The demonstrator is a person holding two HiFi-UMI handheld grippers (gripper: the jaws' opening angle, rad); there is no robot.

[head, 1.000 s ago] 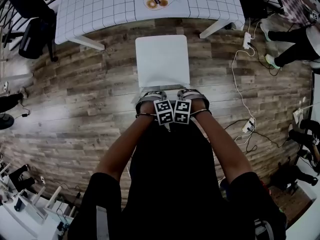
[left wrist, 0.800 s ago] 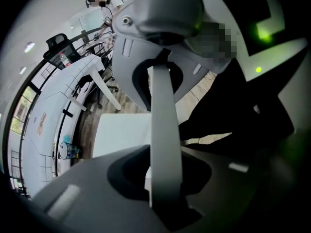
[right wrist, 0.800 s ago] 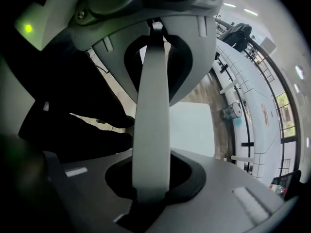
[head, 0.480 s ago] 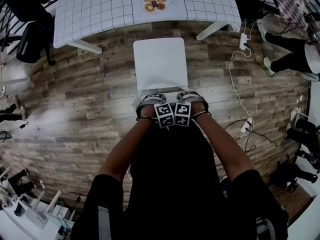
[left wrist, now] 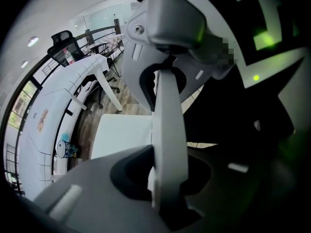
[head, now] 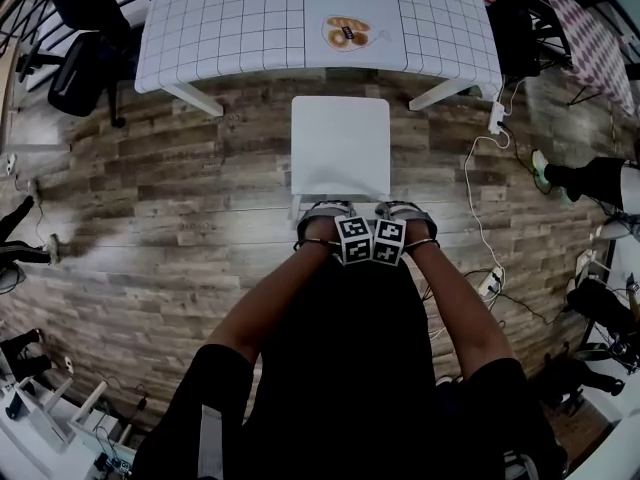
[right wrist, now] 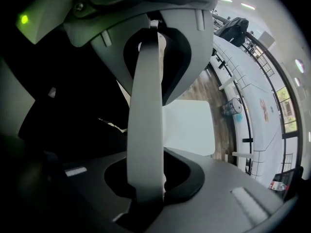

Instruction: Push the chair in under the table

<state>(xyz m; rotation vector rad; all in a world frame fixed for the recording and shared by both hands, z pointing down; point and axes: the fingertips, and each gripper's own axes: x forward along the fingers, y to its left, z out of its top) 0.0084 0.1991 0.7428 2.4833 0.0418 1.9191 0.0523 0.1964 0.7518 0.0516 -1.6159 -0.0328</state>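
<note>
Chair (head: 340, 148) backrest (left wrist: 167, 130) is clamped by left gripper (head: 325, 213) and right gripper (head: 405, 211), set side by side; both pairs of jaws have just been closing on it. The seat is found just beyond the grippers, its far edge near the table (head: 230, 18).

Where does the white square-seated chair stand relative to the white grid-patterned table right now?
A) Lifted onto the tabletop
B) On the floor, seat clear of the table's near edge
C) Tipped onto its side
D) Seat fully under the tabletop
B: in the head view a strip of wooden plank floor shows between the seat of the white square-seated chair and the near edge of the white grid-patterned table.
</note>
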